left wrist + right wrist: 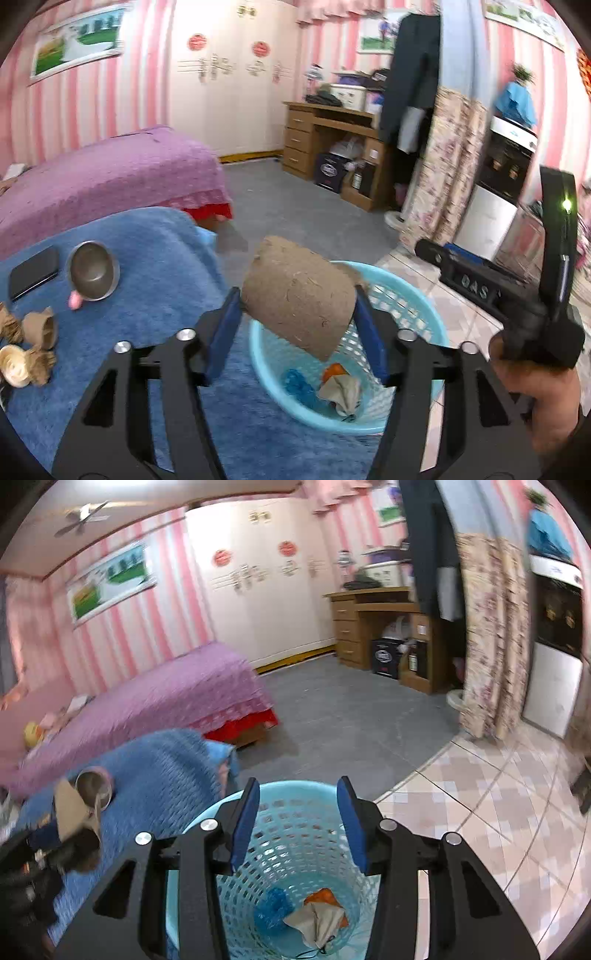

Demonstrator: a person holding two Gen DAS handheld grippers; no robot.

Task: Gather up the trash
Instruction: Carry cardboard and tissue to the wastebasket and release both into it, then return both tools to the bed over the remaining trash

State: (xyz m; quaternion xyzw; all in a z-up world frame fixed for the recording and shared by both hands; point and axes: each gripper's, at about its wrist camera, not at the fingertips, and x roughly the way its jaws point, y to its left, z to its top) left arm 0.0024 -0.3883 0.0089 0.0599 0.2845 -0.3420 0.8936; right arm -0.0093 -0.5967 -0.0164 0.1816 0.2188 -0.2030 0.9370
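Note:
A brown cardboard tube (295, 273) hangs tilted between the blue pads of my left gripper (295, 295). Both pad tips touch its sides. It is directly over a light blue mesh basket (325, 424). In the basket lie a blue crumpled wrapper (295, 384), an orange scrap (332, 371) and a beige crumpled wad (341, 395). My right gripper (298, 790) stands open above the same basket (295, 830), with nothing between its pads. More cardboard scraps (40, 325) and rolled paper pieces (22, 365) lie on the blue blanket (166, 277) at the left.
A metal bowl (94, 271), a black phone (33, 273) and a small pink thing (75, 299) rest on the blanket. A purple-covered bed (110, 177) stands behind it. A hand (543, 406) grips the right tool. Grey floor and tiles lie beyond the basket.

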